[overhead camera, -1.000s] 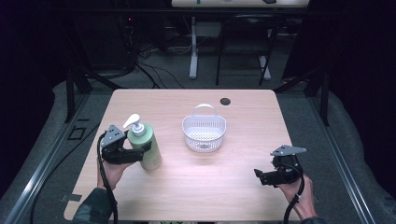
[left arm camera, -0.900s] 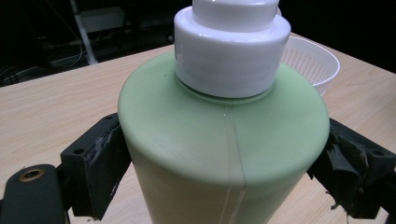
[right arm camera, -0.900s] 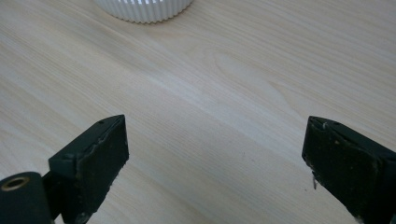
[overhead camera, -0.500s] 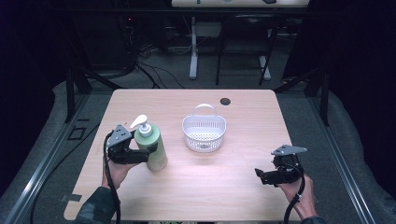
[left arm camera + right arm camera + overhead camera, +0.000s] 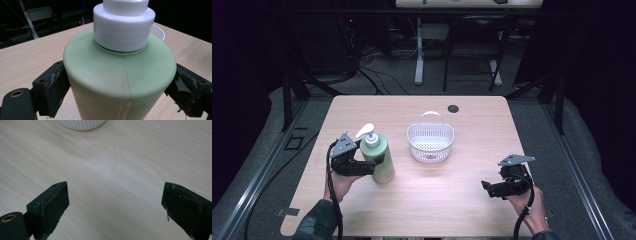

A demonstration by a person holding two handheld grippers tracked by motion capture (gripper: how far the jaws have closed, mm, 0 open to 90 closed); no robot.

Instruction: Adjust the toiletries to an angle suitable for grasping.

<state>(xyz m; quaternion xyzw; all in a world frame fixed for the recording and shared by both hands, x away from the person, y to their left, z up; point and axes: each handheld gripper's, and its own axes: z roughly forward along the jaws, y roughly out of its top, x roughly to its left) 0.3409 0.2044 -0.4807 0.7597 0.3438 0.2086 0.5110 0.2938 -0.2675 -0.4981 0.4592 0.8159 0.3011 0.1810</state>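
Middle: white basket (image 5: 430, 143) stands mid-counter (image 5: 452, 200), apart from the green pump bottle (image 5: 378, 159).
Left: bottle fills the left claw (image 5: 373, 167).
Right: bare wood lies before the right claw (image 5: 484, 186).

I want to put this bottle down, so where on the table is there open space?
Bare wood lies between the green pump bottle and the right gripper, in front of the white basket. The far strip behind the basket is free except a small black disc. Tightest is between bottle and basket.
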